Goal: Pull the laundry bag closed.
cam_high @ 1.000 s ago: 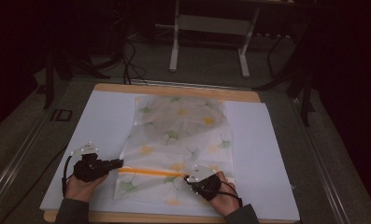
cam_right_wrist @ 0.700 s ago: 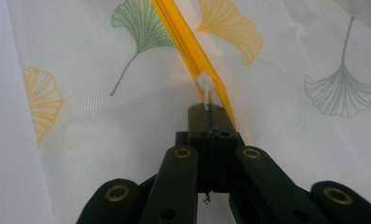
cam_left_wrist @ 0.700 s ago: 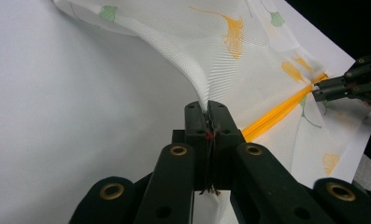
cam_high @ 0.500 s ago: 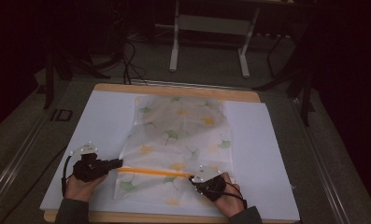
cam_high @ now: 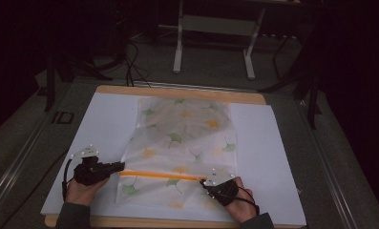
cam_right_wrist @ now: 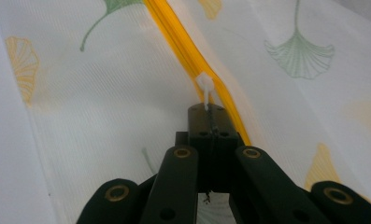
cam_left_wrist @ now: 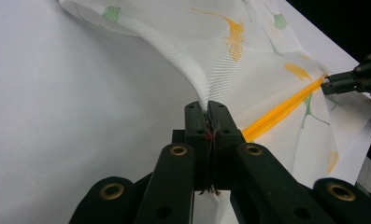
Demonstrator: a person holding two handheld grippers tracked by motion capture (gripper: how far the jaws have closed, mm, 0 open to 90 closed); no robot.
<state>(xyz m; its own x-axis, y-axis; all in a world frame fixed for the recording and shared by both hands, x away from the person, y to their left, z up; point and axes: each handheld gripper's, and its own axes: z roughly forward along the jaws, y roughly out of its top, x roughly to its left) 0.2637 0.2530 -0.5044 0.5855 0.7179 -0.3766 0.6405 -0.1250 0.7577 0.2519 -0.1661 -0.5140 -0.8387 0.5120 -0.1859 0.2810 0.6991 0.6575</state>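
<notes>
Dim surroundings frame a wooden table (cam_high: 177, 91) covered by a white sheet (cam_high: 106, 124). Near the middle of that sheet lies a white mesh bag (cam_high: 187, 138) printed with green and orange ginkgo leaves, reaching from close to the far edge down toward the near edge. An orange zipper (cam_high: 158, 175) runs across the bag's near part, roughly parallel to the near edge.

At the zipper's left end, the left gripper (cam_high: 118, 166) has its two black jaws pressed fully together on the bag's fabric; in the left gripper view (cam_left_wrist: 206, 109) the mesh rises in a taut ridge from the pinch. The person's left hand (cam_high: 82, 188) holds it at the near-left part of the sheet.

At the zipper's right end, the right gripper (cam_high: 205, 182) is also clamped tight, its jaws closed on the small white zipper pull (cam_right_wrist: 205, 86), which sits on the orange band just ahead of the jaw tips (cam_right_wrist: 210, 112). The right hand (cam_high: 237, 202) grasps it close to the near edge.

Beyond the far edge stands a pale metal stand (cam_high: 215, 33) on a grey floor (cam_high: 153, 67), with dark cables (cam_high: 130, 52) trailing nearby.
</notes>
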